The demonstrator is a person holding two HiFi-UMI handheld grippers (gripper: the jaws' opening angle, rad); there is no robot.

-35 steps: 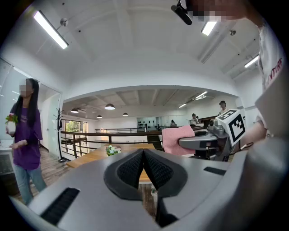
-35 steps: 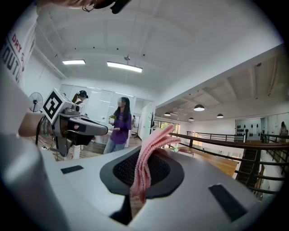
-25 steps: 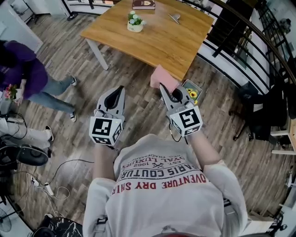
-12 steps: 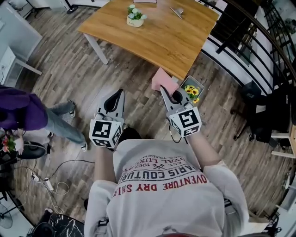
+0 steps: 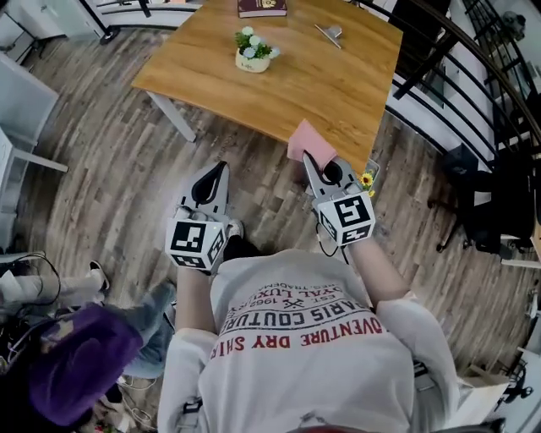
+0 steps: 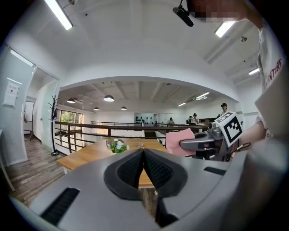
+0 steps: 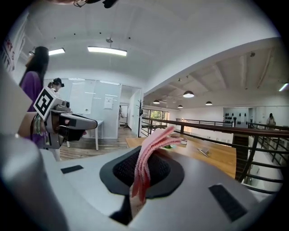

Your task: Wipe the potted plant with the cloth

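A small potted plant (image 5: pixel 254 49) with white flowers in a pale pot stands on the wooden table (image 5: pixel 304 80), far ahead of both grippers; it also shows small in the left gripper view (image 6: pixel 118 146). My right gripper (image 5: pixel 309 161) is shut on a folded pink cloth (image 5: pixel 309 142), which sticks out past the jaws over the table's near edge. In the right gripper view the pink cloth (image 7: pixel 149 158) stands pinched between the pads. My left gripper (image 5: pixel 221 167) is shut with nothing in it, held over the floor short of the table.
A book (image 5: pixel 262 8) and a small metal object (image 5: pixel 328 33) lie at the table's far end. A box with yellow flowers (image 5: pixel 368 178) sits on the floor by the right gripper. A person in purple (image 5: pixel 80 364) crouches at lower left. A black railing (image 5: pixel 461 59) runs at right.
Both grippers have moved forward toward the table, the pink cloth now reaching over its near edge. The person in purple has passed from upper left to lower left.
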